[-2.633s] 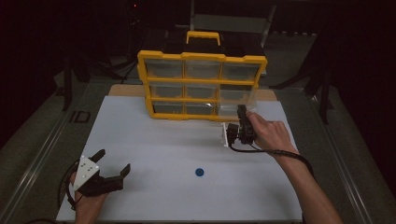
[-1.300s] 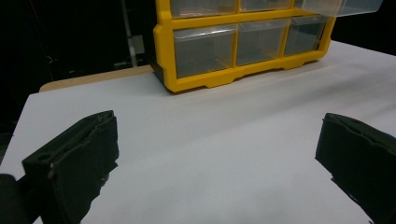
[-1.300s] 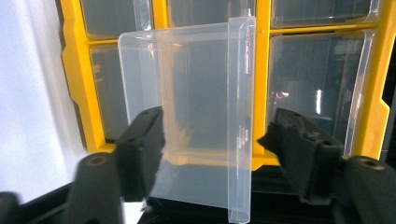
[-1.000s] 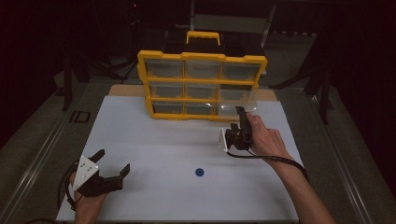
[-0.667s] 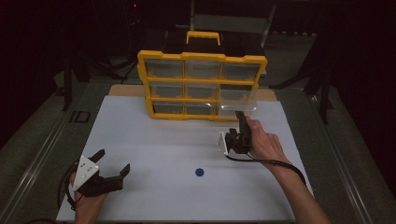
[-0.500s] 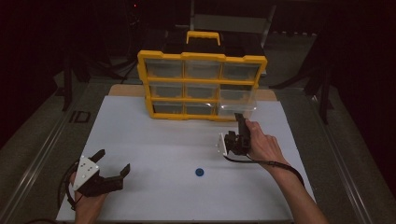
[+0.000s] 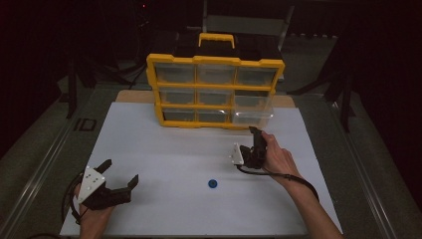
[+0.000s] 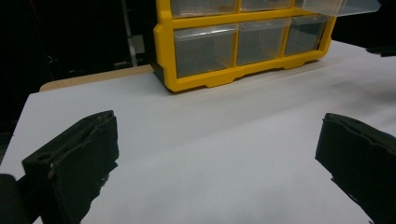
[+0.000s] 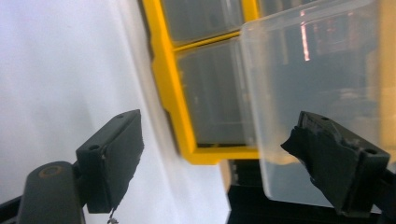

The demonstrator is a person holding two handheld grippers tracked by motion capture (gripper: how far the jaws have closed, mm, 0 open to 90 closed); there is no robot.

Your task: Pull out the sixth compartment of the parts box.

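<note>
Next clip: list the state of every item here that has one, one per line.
Yellow drawer organizer: upright on the white table.
Middle-right clear drawer: pulled out; other drawers pushed in.
Blue disc: flat on the table, untouched.
Left tool: open, empty.
Right tool: just been opening, empty.

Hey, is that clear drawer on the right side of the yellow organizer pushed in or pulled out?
Pulled out. The clear drawer juts forward past the yellow organizer frame, while the other drawers sit flush.
</note>
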